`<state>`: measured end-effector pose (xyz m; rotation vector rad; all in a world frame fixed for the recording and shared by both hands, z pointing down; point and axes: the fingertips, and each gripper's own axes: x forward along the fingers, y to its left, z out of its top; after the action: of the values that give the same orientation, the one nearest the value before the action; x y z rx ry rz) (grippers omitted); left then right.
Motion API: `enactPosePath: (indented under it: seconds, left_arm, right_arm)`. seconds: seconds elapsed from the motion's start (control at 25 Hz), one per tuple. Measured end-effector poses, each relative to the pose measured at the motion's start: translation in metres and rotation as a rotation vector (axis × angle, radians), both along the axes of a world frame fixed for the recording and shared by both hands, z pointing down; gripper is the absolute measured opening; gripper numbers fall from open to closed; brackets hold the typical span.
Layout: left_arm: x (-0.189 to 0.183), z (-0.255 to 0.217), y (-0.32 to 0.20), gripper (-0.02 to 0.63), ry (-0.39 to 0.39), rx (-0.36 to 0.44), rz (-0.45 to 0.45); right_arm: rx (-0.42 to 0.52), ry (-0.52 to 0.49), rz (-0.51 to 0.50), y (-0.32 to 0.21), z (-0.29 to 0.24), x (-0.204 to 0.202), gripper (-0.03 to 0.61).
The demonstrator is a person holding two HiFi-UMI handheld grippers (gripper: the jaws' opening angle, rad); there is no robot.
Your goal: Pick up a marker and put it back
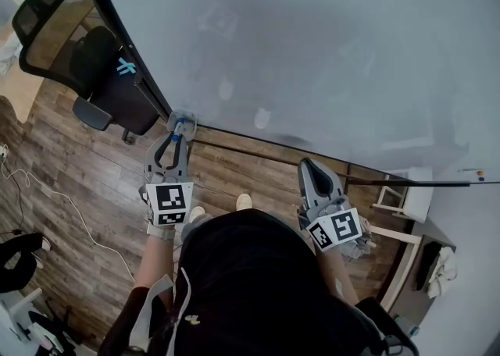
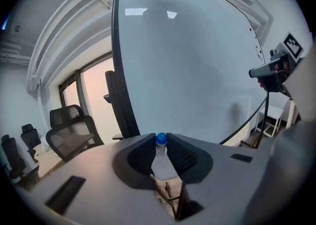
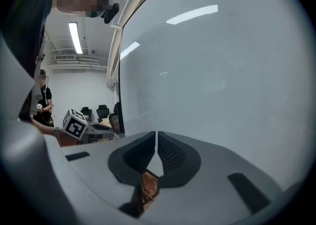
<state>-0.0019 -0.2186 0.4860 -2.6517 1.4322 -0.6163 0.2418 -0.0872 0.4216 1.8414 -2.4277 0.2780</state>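
Observation:
A marker with a blue cap and a pale body stands pinched between the jaws of my left gripper, which is shut on it. In the head view that left gripper points at the lower left corner of the whiteboard, the marker's blue tip showing at its nose. My right gripper is held near the board's lower edge, its jaws shut with nothing between them. In its own view the right gripper faces the whiteboard with the jaws pressed together.
A black office chair stands left of the board on the wood floor. A white cable trails across the floor at left. A white stand sits at the board's right end. More chairs and a person are further back.

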Motion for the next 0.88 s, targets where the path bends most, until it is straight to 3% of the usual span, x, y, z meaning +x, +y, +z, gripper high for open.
enactPosePath:
  seconds: [0.6,0.88]
  left_arm:
    - [0.002,-0.071,0.027,0.074,0.03,0.105,-0.081]
    - [-0.01,-0.106,0.052,0.074,0.101,0.144,-0.143]
  right_arm:
    - [0.046,-0.059,-0.198,-0.021,-0.014,-0.019,0.028]
    - [0.077,-0.078,-0.312,-0.028,-0.028,-0.044,0.028]
